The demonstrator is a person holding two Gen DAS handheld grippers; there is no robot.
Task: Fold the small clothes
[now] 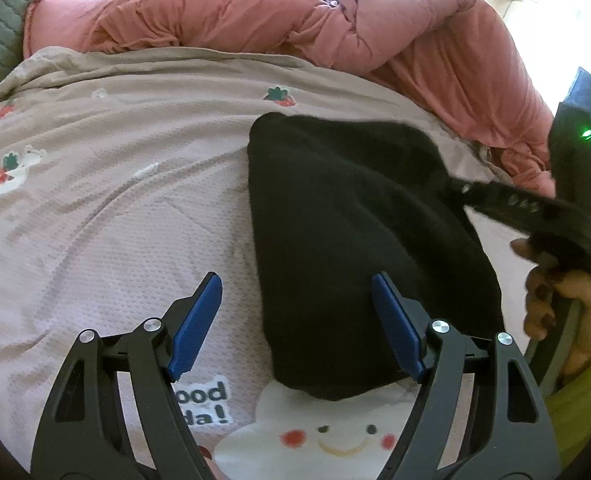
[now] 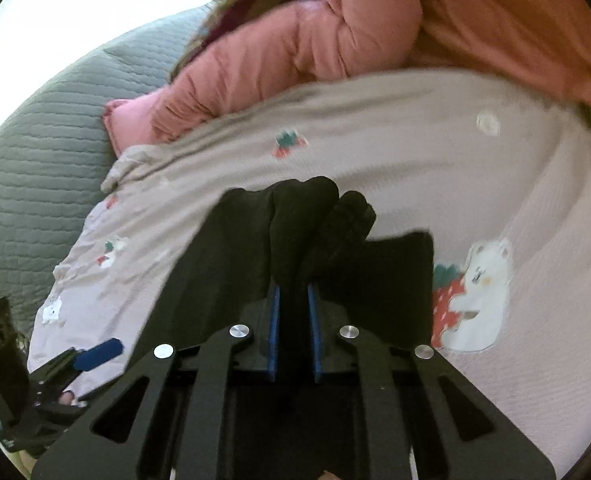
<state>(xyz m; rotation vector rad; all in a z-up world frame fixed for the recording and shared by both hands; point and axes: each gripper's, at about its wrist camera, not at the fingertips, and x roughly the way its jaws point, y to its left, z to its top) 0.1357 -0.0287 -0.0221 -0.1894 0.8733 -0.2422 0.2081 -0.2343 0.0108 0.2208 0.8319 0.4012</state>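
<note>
The left gripper (image 1: pixel 297 322) hangs low over the pale printed blanket (image 1: pixel 95 220), jaws spread wide and holding nothing, one blue pad above the black garment's (image 1: pixel 355 240) near edge. The right gripper (image 2: pixel 294 300), reaching in from the garment's right side, is clamped on a bunched fold of it. Only the left wrist view shows the right hand (image 1: pixel 567 304) gripping its handle.

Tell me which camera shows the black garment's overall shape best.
The left wrist view: the black garment lies spread on the printed blanket with its whole outline visible, the open left tongs above its near edge. The right wrist view shows only a bunched, blurred part pinched in the right tongs.
</note>
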